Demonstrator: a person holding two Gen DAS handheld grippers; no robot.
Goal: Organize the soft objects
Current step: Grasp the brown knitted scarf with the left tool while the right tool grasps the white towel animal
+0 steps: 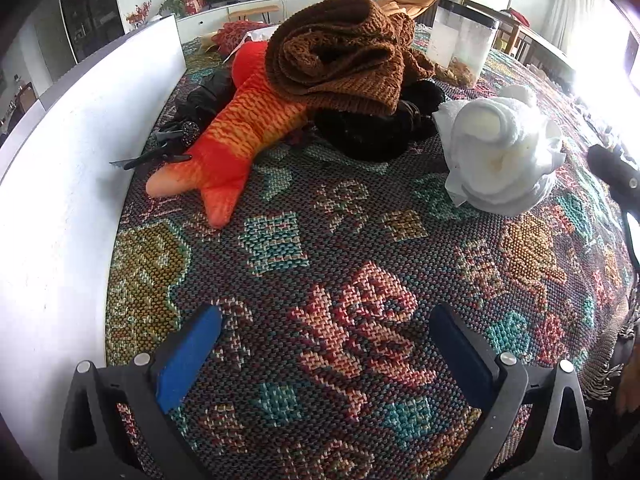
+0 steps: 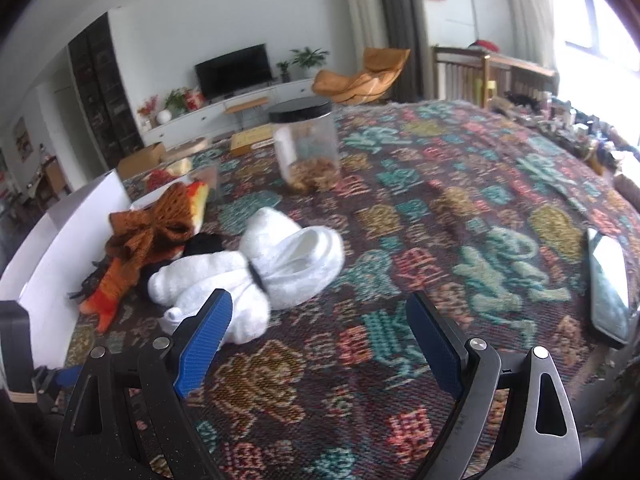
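A bundled white towel (image 1: 500,152) (image 2: 256,268) lies on the patterned woven cloth (image 1: 320,260) (image 2: 440,240). Behind it a brown knitted scarf (image 1: 344,52) (image 2: 156,224) is heaped over an orange plush fish (image 1: 236,136) (image 2: 108,292) and a black soft item (image 1: 372,132) (image 2: 204,244). My left gripper (image 1: 326,326) hovers open over bare cloth, well short of the pile. My right gripper (image 2: 320,312) is open too, its left finger (image 2: 204,340) overlapping the towel's near edge, nothing between the pads. Part of the right gripper's body (image 1: 616,176) shows at the left view's right edge.
A white board (image 1: 60,160) (image 2: 52,248) walls the left side of the cloth. A clear jar with a black lid (image 1: 464,44) (image 2: 308,144) stands behind the pile. A phone or tablet (image 2: 608,284) lies at the right. A black clip (image 1: 160,152) lies by the fish's tail.
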